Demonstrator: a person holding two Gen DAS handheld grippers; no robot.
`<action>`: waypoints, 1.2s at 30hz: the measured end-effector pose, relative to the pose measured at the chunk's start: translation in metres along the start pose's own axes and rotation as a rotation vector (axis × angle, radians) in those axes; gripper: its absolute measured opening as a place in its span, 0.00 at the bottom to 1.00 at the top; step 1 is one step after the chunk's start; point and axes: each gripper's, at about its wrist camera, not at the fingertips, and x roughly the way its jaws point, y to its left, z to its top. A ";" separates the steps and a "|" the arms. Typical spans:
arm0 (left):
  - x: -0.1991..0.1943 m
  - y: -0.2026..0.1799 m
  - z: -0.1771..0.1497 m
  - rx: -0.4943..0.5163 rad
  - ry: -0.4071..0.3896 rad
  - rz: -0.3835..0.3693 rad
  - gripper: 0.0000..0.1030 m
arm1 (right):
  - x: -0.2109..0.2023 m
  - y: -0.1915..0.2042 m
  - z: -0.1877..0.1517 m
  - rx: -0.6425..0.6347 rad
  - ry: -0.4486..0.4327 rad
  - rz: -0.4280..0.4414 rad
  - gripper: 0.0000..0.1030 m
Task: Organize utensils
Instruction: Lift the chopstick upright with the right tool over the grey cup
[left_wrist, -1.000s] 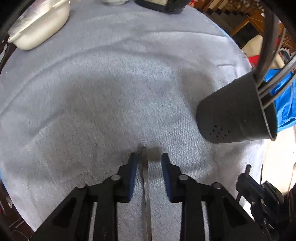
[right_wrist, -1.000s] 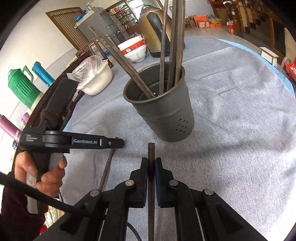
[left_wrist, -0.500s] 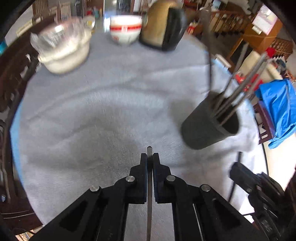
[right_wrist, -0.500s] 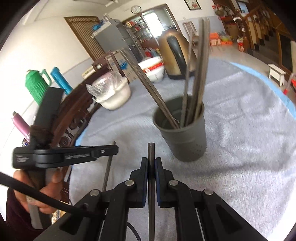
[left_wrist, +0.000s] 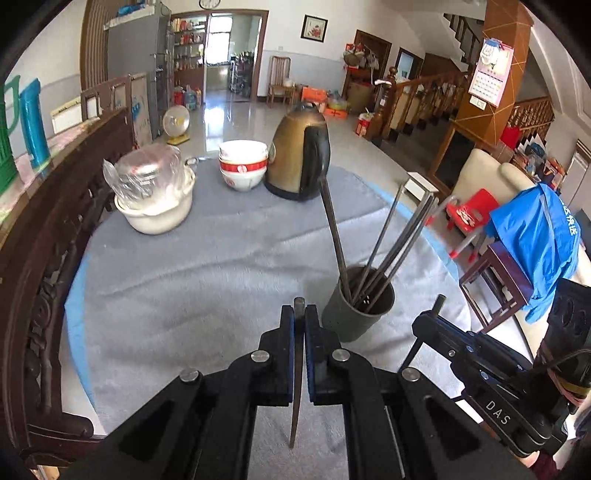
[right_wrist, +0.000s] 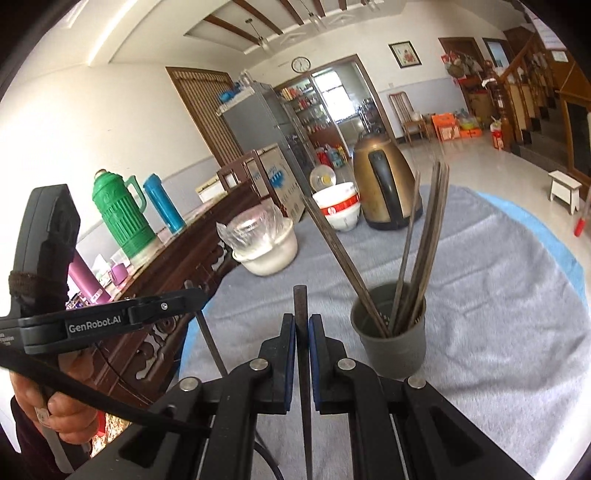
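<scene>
L gripper (left_wrist: 299, 325): black w/ blue pads, clamped on a thin dark metal chopstick (left_wrist: 296, 387), tip poking just past the pads.
R gripper (right_wrist: 302, 332): same, pinching a second dark chopstick (right_wrist: 303, 369).
Holder: dark grey round metal cup (left_wrist: 356, 314) on grey-clothed bench (left_wrist: 184, 288), near, right of both grippers, several sticks inside.
Handling: light, stiff, slick, could pivot; grip mid-shaft looks best.
Next: prob. drop tips into cup.
</scene>
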 end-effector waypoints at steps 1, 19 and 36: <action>-0.002 -0.001 0.002 0.003 -0.010 0.009 0.05 | -0.001 0.001 0.002 -0.002 -0.005 0.001 0.08; -0.028 -0.019 0.023 0.026 -0.080 0.051 0.05 | -0.013 0.007 0.029 -0.049 -0.069 -0.018 0.08; -0.032 0.001 0.006 -0.030 -0.065 0.033 0.05 | 0.004 -0.155 -0.023 0.387 0.230 -0.264 0.18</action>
